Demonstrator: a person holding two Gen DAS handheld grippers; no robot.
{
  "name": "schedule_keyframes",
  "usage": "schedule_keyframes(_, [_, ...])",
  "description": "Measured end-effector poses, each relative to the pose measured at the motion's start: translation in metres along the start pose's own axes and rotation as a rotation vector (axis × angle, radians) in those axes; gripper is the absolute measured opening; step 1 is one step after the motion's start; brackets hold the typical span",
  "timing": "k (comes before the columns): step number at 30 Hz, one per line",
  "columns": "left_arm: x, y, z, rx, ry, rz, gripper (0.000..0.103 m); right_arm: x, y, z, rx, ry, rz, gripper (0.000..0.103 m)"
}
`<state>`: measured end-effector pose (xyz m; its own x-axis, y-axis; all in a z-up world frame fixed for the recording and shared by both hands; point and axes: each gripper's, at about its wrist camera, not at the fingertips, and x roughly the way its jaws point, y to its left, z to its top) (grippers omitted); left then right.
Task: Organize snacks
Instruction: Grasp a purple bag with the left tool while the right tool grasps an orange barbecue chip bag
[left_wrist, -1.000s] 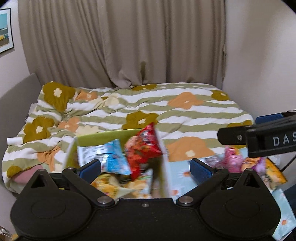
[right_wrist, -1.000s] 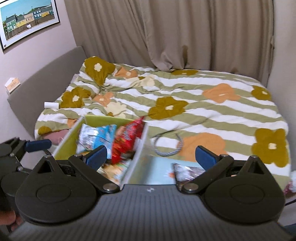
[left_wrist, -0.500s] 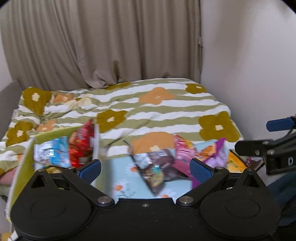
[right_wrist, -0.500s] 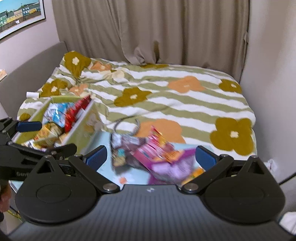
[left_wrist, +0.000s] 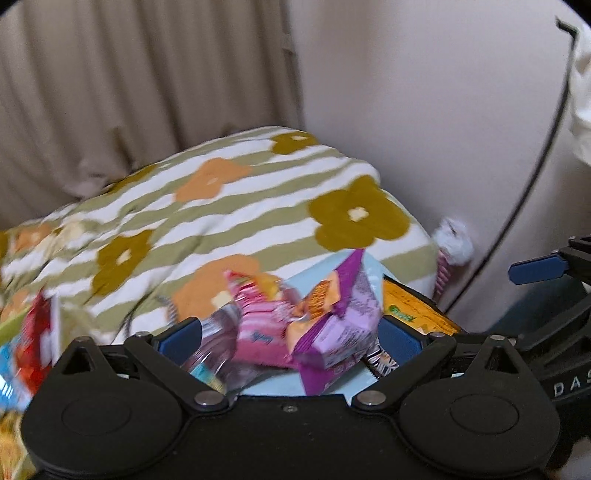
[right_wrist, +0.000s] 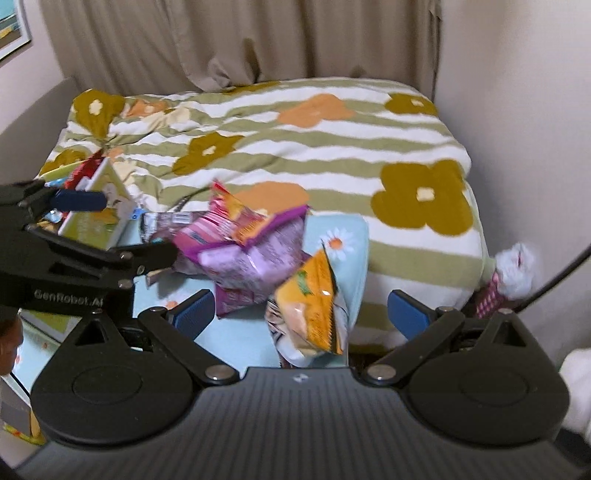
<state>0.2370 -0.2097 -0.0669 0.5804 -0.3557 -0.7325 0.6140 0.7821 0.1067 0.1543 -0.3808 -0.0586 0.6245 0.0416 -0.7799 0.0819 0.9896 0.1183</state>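
Observation:
A heap of snack packets lies on a light blue daisy cloth (right_wrist: 345, 236) at the bed's near edge. My left gripper (left_wrist: 290, 336) is open just short of a pink packet (left_wrist: 258, 326) and a purple packet (left_wrist: 341, 321), holding nothing. A yellow-orange packet (left_wrist: 415, 312) lies right of them. My right gripper (right_wrist: 300, 312) is open too, with the orange packet (right_wrist: 314, 306) between and beyond its fingers. The purple packet (right_wrist: 251, 254) sits left of it. A green box (right_wrist: 94, 216) with red and blue packets stands at the far left.
A striped flower duvet (right_wrist: 295, 155) covers the bed. The wall (right_wrist: 517, 129) runs close along the right, with a black cable (left_wrist: 532, 184) and a pink-and-white item (right_wrist: 511, 271) in the gap. Curtains hang behind. A hand edge shows at lower left.
Both views have swung right, from the green box to the loose snack heap, and moved closer to it. Both grippers stay open and empty.

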Motion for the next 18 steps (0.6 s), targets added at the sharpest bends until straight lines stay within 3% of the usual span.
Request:
schedule_keyframes(8, [0.053,-0.016,0.010,0.169,0.047,-0.118,0.101,0.030,-0.015,-0.016,0.026,0.036,-0.011,0.103])
schedule_keyframes(13, [0.086,-0.028,0.006,0.255,0.092,-0.146,0.096,0.049,-0.015,-0.019,0.035,0.067,-0.016,0.103])
schedule_keyframes(18, [0.108,-0.031,0.001,0.284,0.137,-0.161,0.090,0.070,-0.016,-0.018,0.038,0.107,-0.019,0.094])
